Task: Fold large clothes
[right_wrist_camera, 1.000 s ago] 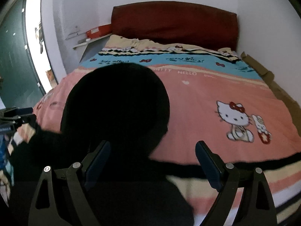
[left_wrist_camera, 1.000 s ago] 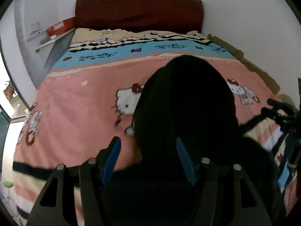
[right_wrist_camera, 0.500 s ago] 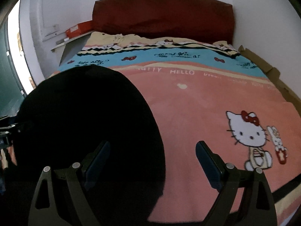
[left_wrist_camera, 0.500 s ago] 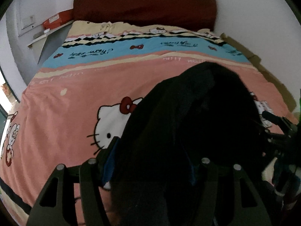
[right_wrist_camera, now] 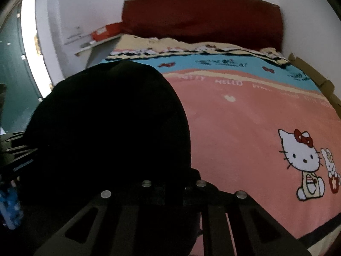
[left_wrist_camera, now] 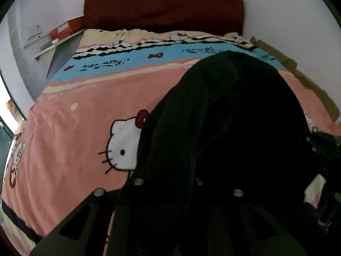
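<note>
Black garment bunched over the pink Hello Kitty bedspread, below the red headboard. Left gripper clamped on garment, fabric draping over its fingers. Right gripper drawn narrow, also pinching garment, fingertips buried in cloth. Orange box on the shelf left of the headboard.

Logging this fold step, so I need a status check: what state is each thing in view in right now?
black garment: bunched and lifted, hanging over both grippers above the bed.
left gripper: jaws closed on the black garment.
right gripper: jaws closed on the black garment.
bedspread: spread flat over the bed, smooth.
red box: lying on the shelf beside the headboard.
</note>
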{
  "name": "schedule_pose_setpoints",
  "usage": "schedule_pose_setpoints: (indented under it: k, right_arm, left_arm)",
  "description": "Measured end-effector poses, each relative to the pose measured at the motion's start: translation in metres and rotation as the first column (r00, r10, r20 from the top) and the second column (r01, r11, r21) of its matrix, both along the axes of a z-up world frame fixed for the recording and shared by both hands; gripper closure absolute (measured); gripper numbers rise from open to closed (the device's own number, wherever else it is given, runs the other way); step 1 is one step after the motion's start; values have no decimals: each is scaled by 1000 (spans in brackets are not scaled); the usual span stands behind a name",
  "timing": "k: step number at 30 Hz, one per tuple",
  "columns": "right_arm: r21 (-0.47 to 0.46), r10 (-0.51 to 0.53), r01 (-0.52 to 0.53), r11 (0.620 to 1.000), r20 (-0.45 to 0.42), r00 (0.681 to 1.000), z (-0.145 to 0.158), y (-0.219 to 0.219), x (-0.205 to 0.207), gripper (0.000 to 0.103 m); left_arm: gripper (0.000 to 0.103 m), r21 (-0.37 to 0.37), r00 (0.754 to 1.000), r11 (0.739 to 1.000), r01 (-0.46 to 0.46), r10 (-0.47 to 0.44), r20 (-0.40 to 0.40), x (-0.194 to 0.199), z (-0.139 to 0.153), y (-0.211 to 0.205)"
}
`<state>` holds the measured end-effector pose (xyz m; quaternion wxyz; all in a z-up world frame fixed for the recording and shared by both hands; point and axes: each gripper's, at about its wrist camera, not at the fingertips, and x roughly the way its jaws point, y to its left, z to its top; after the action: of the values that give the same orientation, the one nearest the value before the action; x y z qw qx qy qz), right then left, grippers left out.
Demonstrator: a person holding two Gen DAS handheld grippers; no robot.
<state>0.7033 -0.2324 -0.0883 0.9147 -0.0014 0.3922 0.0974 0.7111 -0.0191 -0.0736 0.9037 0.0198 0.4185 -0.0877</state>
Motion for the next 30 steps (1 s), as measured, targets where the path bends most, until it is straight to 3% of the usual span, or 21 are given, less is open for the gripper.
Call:
schedule_pose_setpoints:
  k: [6,11,16,20,24,30]
  right_arm:
    - [27,109,-110,994,40,993,43,12,-70,95]
    - [75,206,-216,974,126,971,80,12,-159,95]
    - [141,229,-256,956,182,956,92,6,-233,96]
    - [183,227,-267,946,212,951,97,4,-287,95]
    - [185,235,-279,942,227,945,96,3,-331,95]
    - [206,244,-276,939,169,955,59,-1,-383,95]
  left_arm:
    - [92,-95,1000,995,16,-15,12,-67,41,23]
    - [92,-125,998,991,56,-50,48,-144,67,48]
    - [92,-223,994,972,71,-49,103,-220,79,85]
    - [92,-277,988,954,113,-79,132,-270,80,99]
    - [92,-251,978,954,162,-121,171,-317,73,103]
    - [92,-207,969,957,201,-164,183,-375,27,101]
